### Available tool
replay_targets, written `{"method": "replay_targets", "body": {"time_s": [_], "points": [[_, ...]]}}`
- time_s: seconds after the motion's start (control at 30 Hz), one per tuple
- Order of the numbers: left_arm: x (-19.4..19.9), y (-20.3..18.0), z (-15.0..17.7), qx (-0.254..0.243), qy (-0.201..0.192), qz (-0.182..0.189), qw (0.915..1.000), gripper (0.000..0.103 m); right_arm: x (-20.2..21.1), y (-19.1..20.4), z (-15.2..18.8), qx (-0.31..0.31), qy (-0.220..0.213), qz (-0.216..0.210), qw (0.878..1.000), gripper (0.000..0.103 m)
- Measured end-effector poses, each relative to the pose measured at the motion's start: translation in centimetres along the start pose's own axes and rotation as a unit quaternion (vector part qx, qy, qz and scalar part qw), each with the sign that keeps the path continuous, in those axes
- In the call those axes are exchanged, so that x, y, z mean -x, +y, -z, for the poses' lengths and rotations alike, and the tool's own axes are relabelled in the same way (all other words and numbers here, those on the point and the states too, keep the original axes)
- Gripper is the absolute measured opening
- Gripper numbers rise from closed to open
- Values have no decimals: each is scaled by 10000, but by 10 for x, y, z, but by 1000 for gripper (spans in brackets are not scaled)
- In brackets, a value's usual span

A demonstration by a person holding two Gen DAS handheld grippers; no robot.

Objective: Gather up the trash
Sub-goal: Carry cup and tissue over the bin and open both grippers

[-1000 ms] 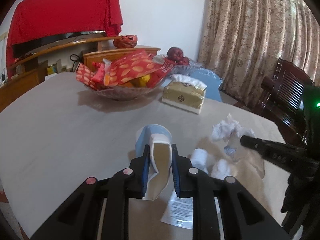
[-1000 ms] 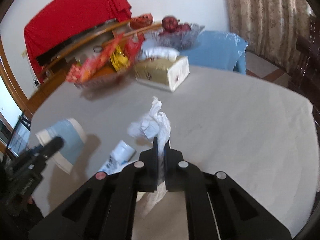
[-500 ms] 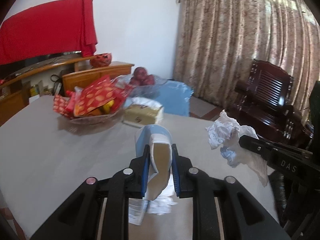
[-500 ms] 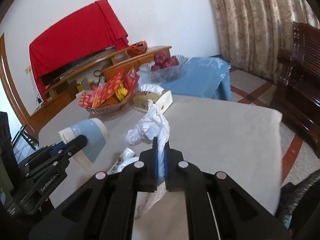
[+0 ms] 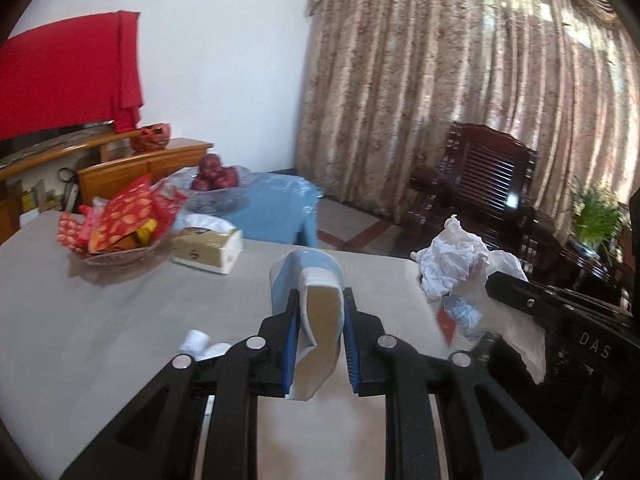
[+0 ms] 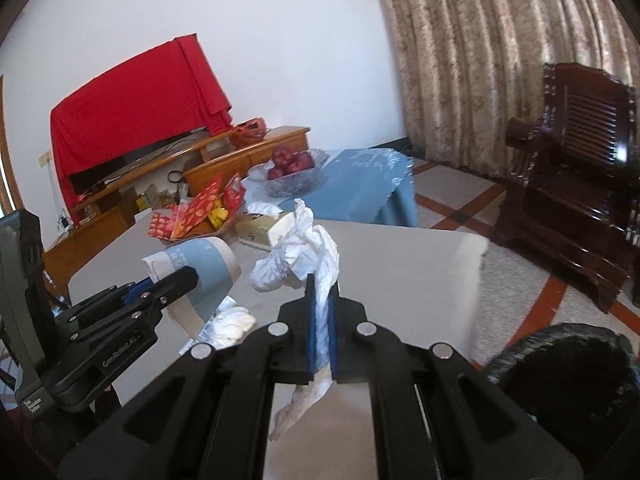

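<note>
A flattened blue-and-white paper cup (image 5: pixel 308 280) is pinched between the blue pads of the left tool (image 5: pixel 319 320) and is held above the grey worktop (image 5: pixel 100 320), its crushed rim turned toward the camera. In the right wrist view the same cup (image 6: pixel 204 268) is seen to the left of the tissue box (image 6: pixel 266 228), clamped by the left tool (image 6: pixel 176 280). On the worktop below the cup, small white wads of paper (image 5: pixel 200 344) and a printed slip are left lying; in the right wrist view they appear as a crumpled white lump (image 6: pixel 232 320) just beside the cup. At the far side of the worktop, a glass bowl of red and yellow snack packets (image 5: pixel 120 228) is set just left of the tissue box (image 5: pixel 208 246). Beyond the tissue box, a glass bowl of red fruit (image 5: pixel 216 184) is carried on a stool draped in blue cloth (image 5: pixel 280 216). To the right of the tissue box, a crumpled white tissue wad (image 6: pixel 304 260) is gripped by the right tool (image 6: pixel 322 320), whose pads are pressed together on it, and a twisted tail of it hangs below the tool. In the left wrist view the wad (image 5: pixel 460 264) is seen off the right edge of the worktop, held by the right tool (image 5: pixel 500 284). A black bin (image 6: pixel 568 368) is seen at the lower right, on the floor.
</note>
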State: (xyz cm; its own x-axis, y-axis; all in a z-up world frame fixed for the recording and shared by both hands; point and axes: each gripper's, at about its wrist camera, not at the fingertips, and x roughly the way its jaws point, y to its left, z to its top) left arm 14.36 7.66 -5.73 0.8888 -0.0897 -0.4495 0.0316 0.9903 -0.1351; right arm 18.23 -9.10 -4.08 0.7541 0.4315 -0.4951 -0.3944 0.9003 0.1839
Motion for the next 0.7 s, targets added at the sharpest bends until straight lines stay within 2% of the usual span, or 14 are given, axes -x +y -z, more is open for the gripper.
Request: {"method": "replay_targets", "body": {"time_s": [0.37,0.7], "points": [[-4,-85,9,-365,82,776,9963,20,69,-72,33,-297,-137,858,9958,4],[-18,-167,25,-792,308,1560,9841,20,106,-130,62,-599,-150,1440,9877,4]]}}
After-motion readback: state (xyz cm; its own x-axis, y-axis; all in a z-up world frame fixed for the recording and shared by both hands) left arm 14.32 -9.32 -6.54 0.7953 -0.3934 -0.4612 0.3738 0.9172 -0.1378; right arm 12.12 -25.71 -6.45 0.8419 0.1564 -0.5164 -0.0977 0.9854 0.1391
